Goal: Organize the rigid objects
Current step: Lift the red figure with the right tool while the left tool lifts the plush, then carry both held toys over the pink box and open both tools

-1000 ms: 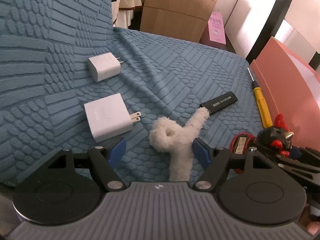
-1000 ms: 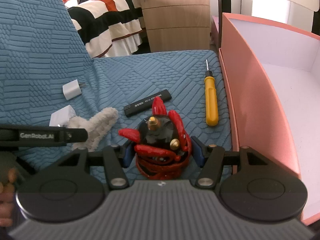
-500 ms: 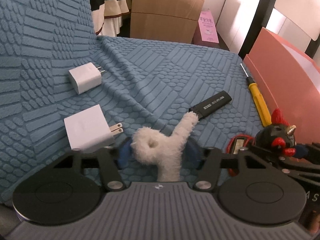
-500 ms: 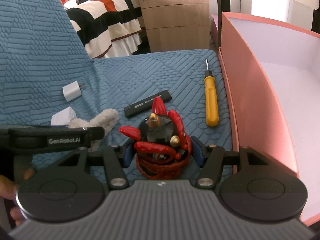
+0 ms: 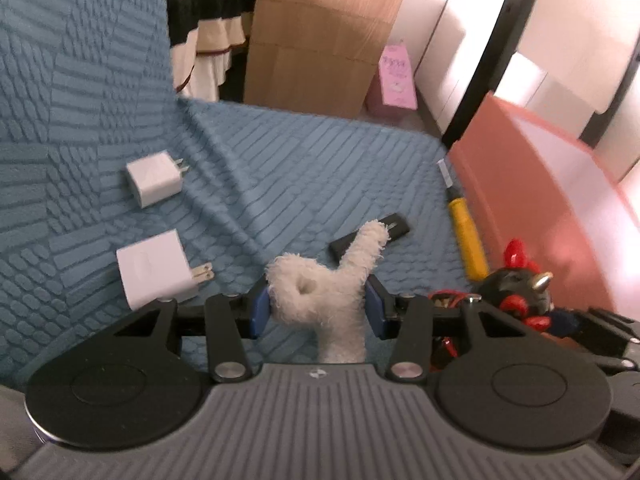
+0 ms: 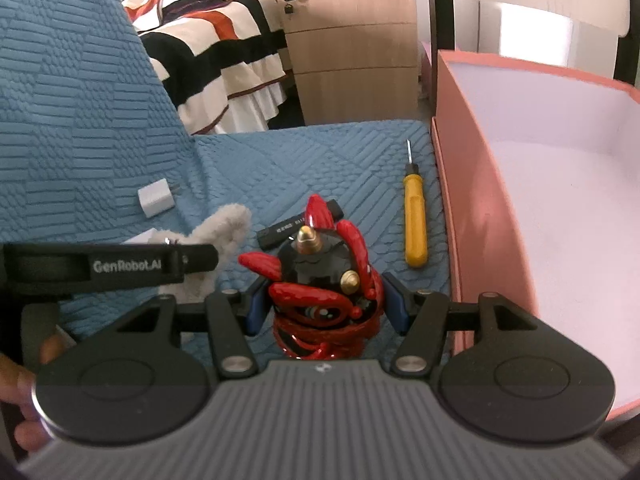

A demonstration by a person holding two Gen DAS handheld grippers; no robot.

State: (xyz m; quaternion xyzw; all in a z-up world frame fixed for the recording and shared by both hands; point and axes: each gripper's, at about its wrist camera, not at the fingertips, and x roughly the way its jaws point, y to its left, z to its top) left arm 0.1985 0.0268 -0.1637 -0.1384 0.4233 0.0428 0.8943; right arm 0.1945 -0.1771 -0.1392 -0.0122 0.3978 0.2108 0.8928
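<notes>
My left gripper (image 5: 318, 308) is shut on a white fluffy plush toy (image 5: 332, 280) and holds it just above the blue sofa seat. My right gripper (image 6: 326, 308) is shut on a red and black figurine (image 6: 320, 280), held above the seat beside the pink box (image 6: 460, 200). On the seat lie two white chargers (image 5: 154, 178) (image 5: 156, 274), a black stick (image 6: 300, 228) and a yellow screwdriver (image 6: 415, 224). The figurine also shows at the right of the left wrist view (image 5: 516, 284).
The pink box has an open white inside (image 6: 560, 220) at the right. The sofa back (image 6: 60, 120) rises at the left. A wooden cabinet (image 6: 352, 52) and a striped bed (image 6: 208, 48) stand beyond the seat.
My left gripper closed on the plush toy and lifted it slightly. My right gripper has risen with the figurine, bringing more of the box's inside into view.
</notes>
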